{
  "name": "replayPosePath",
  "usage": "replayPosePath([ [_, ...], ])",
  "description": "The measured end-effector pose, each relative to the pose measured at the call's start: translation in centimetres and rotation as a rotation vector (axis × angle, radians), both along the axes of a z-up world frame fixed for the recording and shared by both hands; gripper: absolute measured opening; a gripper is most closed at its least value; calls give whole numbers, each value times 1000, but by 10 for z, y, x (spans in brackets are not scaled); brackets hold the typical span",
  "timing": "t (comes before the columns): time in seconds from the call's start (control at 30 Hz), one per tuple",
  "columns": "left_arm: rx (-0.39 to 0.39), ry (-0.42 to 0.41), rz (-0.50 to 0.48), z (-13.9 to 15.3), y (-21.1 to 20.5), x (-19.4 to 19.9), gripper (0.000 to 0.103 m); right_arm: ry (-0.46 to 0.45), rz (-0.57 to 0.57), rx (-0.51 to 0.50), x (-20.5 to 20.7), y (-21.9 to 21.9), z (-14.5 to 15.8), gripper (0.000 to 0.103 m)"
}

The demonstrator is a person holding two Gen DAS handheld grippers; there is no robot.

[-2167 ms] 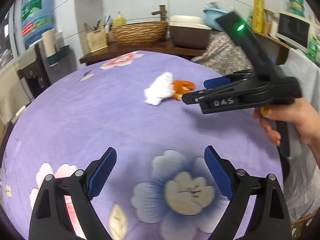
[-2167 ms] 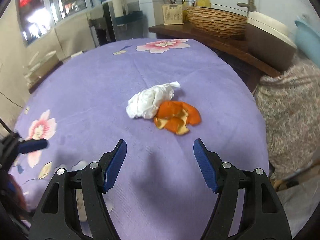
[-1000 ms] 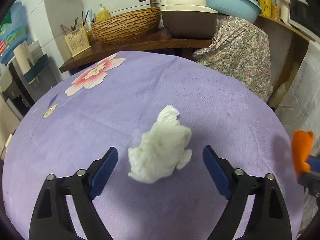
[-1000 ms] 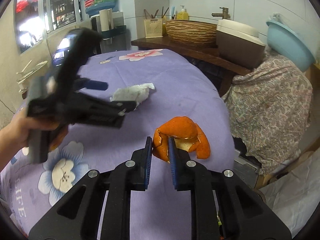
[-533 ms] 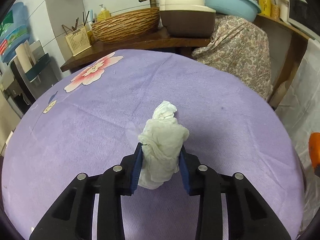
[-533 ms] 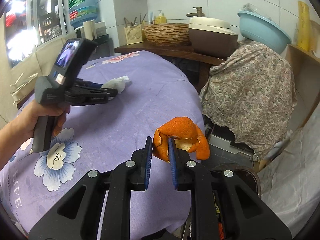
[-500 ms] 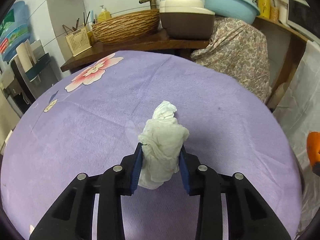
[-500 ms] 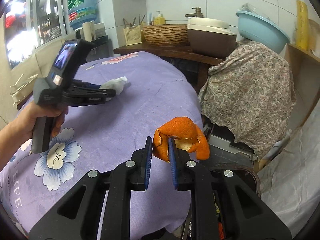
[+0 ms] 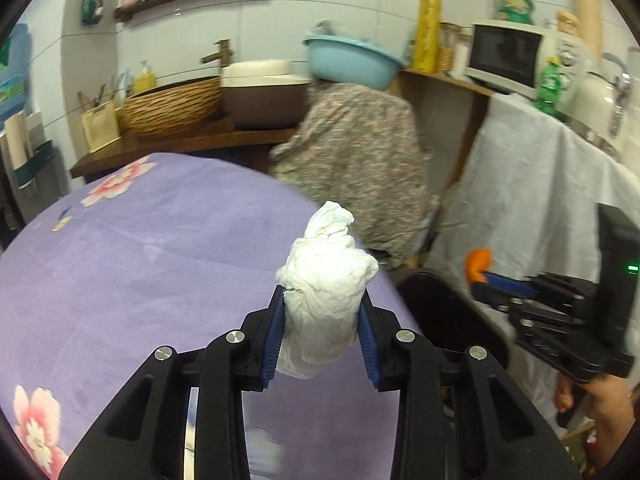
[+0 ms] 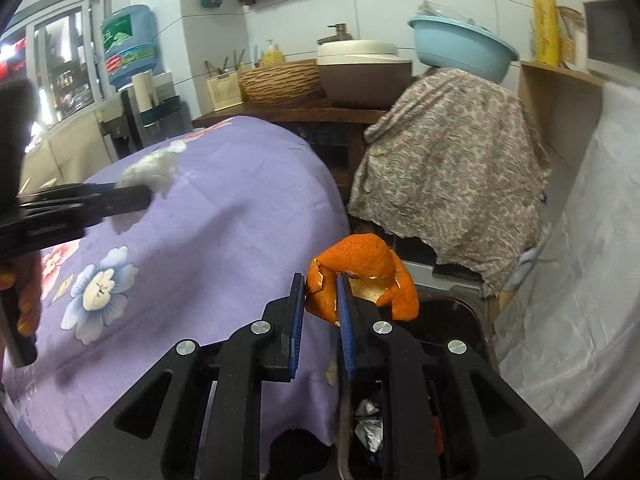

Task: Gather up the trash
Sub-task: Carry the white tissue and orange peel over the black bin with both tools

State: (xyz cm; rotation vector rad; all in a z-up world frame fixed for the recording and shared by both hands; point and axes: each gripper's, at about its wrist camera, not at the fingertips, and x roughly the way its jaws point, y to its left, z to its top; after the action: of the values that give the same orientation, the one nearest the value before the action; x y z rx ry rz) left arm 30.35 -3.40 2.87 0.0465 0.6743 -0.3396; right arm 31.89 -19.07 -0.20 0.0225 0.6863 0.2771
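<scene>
— Both loads have left the tablecloth since a second ago: my left gripper, then spread around the tissue wad, has just closed and pinches it at twelve o'clock.

— Risk?

— My right gripper nips only the orange peel edge; it could tear free short of the bin at one o'clock.

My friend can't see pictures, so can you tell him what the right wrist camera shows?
The right hand-held gripper pinches a curled orange peel past the edge of a round table under a purple flowered cloth, above a dark bin. At the left, the other hand-held gripper holds a crumpled white tissue.
</scene>
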Motion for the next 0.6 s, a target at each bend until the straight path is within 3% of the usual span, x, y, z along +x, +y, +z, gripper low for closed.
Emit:
replayPosePath([
  [0.17, 4, -20, -106, -6, -53, -30, 34, 43, -81, -12, -15, -38, -17, 17],
  [0.33, -16, 31, -200, -25, -98, -43, 34, 127, -137, -39, -19, -67, -46, 17],
  [0.6, -3, 71, -228, -54, -130, -56, 34, 255, -202, -57, -14, -97, -103, 17],
])
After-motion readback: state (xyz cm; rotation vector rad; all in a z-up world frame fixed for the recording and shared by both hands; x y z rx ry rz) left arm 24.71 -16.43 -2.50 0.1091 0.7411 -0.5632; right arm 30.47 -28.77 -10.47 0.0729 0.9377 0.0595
